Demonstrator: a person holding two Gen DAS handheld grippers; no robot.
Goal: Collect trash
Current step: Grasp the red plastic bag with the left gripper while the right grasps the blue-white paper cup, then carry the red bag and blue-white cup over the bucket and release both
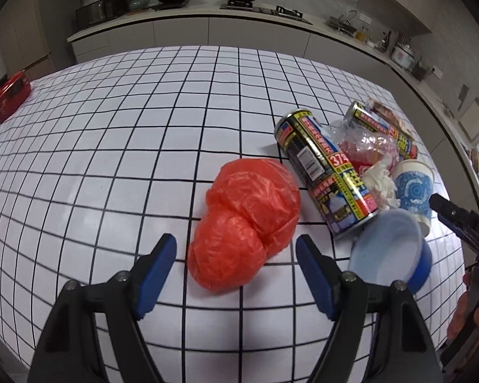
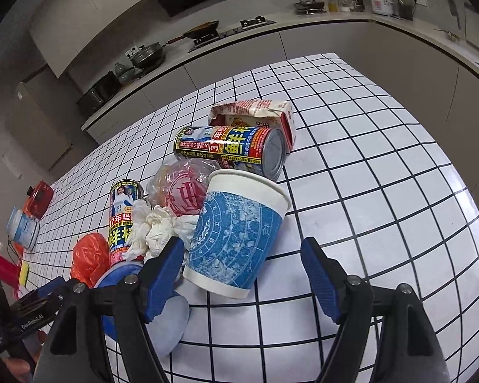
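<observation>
A crumpled red plastic bag (image 1: 244, 220) lies on the grid-patterned table (image 1: 111, 159). My left gripper (image 1: 236, 243) hovers over its near end, open, the pads either side and apart from it. To the right is a trash pile: two printed cans (image 1: 322, 172) (image 2: 230, 150), a clear wrapper (image 2: 182, 191), white tissue (image 2: 153, 226), a torn carton (image 2: 255, 111) and a blue lidded tub (image 1: 389, 249). A blue-and-white paper cup (image 2: 236, 236) lies tipped between the fingers of my right gripper (image 2: 242, 245), which is open; the right pad stands well clear of the cup.
A red box (image 1: 9, 95) and a white-and-blue tub (image 2: 22, 228) sit at the table's far left. Bare table (image 2: 383, 207) stretches right of the pile. A kitchen counter (image 1: 207, 16) with pans runs behind the table.
</observation>
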